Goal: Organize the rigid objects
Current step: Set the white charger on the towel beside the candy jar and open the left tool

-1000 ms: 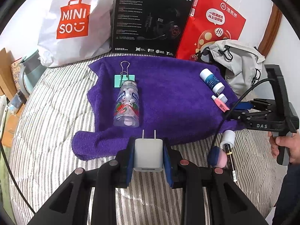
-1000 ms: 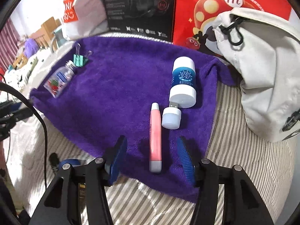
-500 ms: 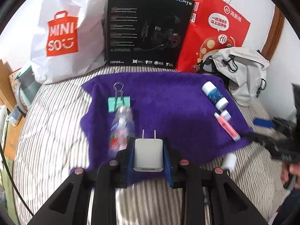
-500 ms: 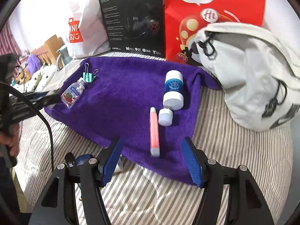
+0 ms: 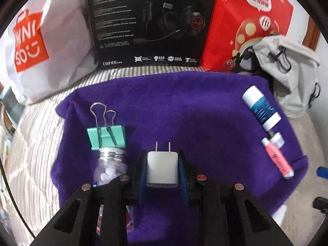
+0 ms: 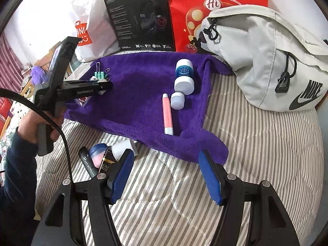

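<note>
The white charger (image 5: 162,167), pinched in the left gripper (image 5: 162,171) jaws, hangs over the purple towel (image 5: 184,110) just right of the clear bottle (image 5: 109,169). Lower it flat beside that bottle, prongs forward, then release. The right gripper (image 6: 166,176) jaws gape wide, holding nothing.

Before me, a white bag (image 5: 41,47) read "MINISO"; a black box (image 5: 151,22) read "EDIFIER", "HECATE" and "RGB"; a grey backpack (image 6: 266,61) said "NIKE"; a red bag (image 6: 213,4) said "Hi".
</note>
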{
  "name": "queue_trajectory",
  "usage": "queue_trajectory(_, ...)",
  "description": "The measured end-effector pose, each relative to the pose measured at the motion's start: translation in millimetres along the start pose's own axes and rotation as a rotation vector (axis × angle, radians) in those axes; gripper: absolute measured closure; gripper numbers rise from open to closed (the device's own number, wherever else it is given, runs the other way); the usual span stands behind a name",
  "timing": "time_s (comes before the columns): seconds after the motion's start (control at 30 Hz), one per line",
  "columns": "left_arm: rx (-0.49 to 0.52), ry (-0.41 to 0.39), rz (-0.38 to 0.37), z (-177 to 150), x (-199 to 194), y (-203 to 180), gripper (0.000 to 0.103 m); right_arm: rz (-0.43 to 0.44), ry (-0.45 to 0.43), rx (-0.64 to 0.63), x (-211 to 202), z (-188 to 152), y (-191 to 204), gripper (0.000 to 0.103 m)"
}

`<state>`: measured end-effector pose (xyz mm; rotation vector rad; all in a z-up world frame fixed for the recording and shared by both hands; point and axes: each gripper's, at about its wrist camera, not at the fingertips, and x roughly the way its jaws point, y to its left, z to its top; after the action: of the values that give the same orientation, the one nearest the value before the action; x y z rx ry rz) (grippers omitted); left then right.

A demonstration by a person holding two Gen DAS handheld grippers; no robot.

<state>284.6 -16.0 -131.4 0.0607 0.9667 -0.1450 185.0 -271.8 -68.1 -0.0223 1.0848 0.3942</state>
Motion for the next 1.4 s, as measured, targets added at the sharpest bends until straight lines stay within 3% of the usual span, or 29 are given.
queue_trajectory(0.47, 0.077, 0.011, 0.057, -8.2, -6.3, -3.9, 0.074, 0.006, 0.026, 0.002, 4.3, -10.6, 4.7, 0.038)
queue_trajectory(0.63, 0.096, 0.032, 0.063, -9.7, -6.3, -9.0, 0.053, 0.003, 0.022, 0.010, -1.6, -14.5, 3.3, 0.038)
queue_trajectory(0.87, 0.072, -0.012, 0.057, -22.3, -43.2, -21.3, 0.048, -0.013, 0.003, 0.029, -18.5, -26.2, -1.3, 0.034)
queue_trajectory(0.93, 0.042, -0.022, 0.030, -31.5, -63.7, -22.1, 0.025, -0.016, -0.004, 0.041, -23.5, -31.4, -2.6, 0.031)
queue_trajectory(1.1, 0.007, -0.008, -0.016, -66.9, -92.1, -35.4, 0.024, 0.000, -0.010, 0.065, -32.2, -43.9, -1.3, 0.031)
queue_trajectory(1.3, -0.002, 0.062, -0.026, -111.3, -89.1, -49.3, 0.023, 0.004, -0.006, 0.046, -41.1, -55.4, 8.3, 0.031)
queue_trajectory(1.4, -0.028, 0.092, -0.034, -115.7, -78.9, -50.4, 0.023, 0.009, -0.005, 0.046, -44.3, -60.7, 10.9, 0.031)
